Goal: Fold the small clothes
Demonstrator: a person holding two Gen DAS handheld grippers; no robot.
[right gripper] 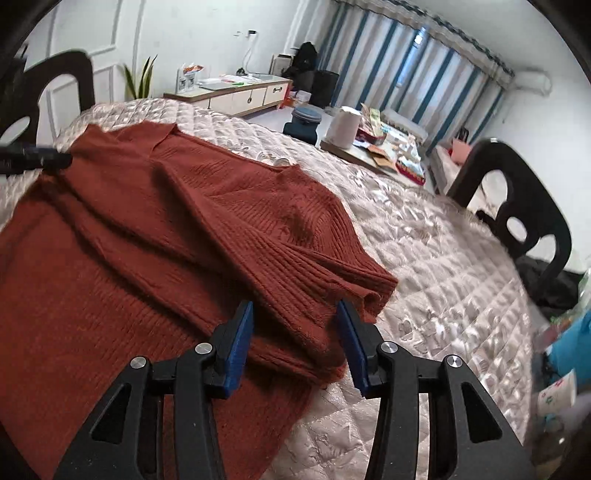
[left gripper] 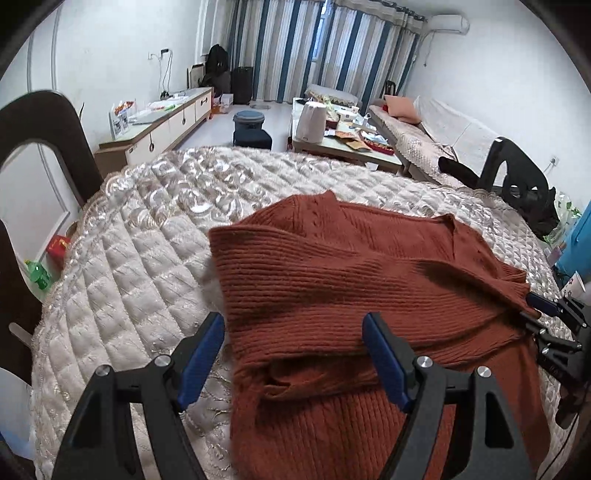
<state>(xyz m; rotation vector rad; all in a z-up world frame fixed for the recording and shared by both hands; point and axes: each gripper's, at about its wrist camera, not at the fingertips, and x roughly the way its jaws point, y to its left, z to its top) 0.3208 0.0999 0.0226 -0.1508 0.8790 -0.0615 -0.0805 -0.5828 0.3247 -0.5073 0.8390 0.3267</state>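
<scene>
Red sweater [left gripper: 369,280] lies flat on the quilted cover [left gripper: 140,236]. Left tongs [left gripper: 293,338] are wide apart over its folded sleeve. Right tongs [right gripper: 295,325] are spread apart too, around the other sleeve's cuff.

Place: a home living room.
Signs: striped curtains [left gripper: 317,48], sofa [left gripper: 424,129], low TV cabinet [left gripper: 162,125], cluttered coffee table [left gripper: 351,144], wall air conditioner [left gripper: 447,24], quilted table cover [left gripper: 147,229].
</scene>
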